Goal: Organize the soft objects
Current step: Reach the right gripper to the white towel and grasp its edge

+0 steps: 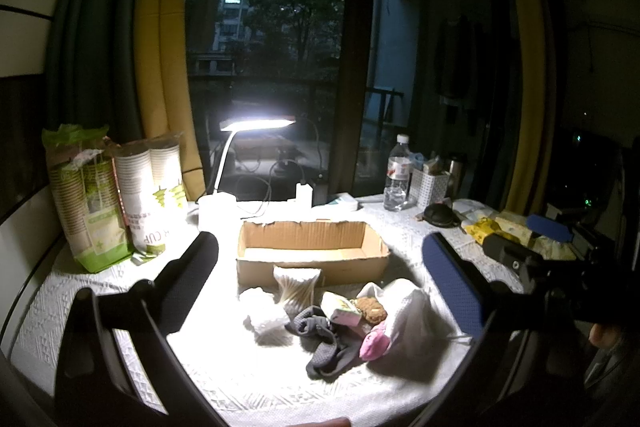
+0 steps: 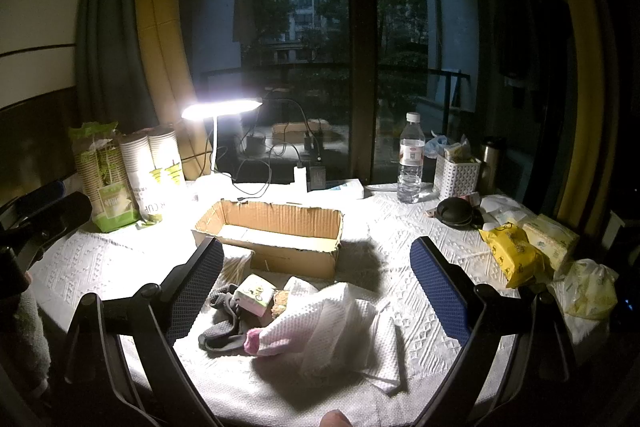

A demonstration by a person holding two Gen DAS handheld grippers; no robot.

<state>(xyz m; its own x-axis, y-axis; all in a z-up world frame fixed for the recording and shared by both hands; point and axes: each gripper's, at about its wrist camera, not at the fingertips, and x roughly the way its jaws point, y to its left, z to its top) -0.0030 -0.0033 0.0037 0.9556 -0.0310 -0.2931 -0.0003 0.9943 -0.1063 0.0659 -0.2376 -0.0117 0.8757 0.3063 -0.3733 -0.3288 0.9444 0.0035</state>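
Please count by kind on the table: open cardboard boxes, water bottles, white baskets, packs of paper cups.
Open cardboard box: 1
Water bottle: 1
White basket: 1
Packs of paper cups: 2
Total: 5

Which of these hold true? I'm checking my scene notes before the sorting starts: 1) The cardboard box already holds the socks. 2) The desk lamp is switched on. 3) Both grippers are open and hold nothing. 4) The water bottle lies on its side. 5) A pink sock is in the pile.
1) False: the cardboard box looks empty; the dark grey socks lie on the tablecloth in front of it.
2) True: the desk lamp glows brightly.
3) True: the left gripper and right gripper are both open, gripping nothing.
4) False: the water bottle stands upright.
5) True: a pink sock lies beside the grey ones.
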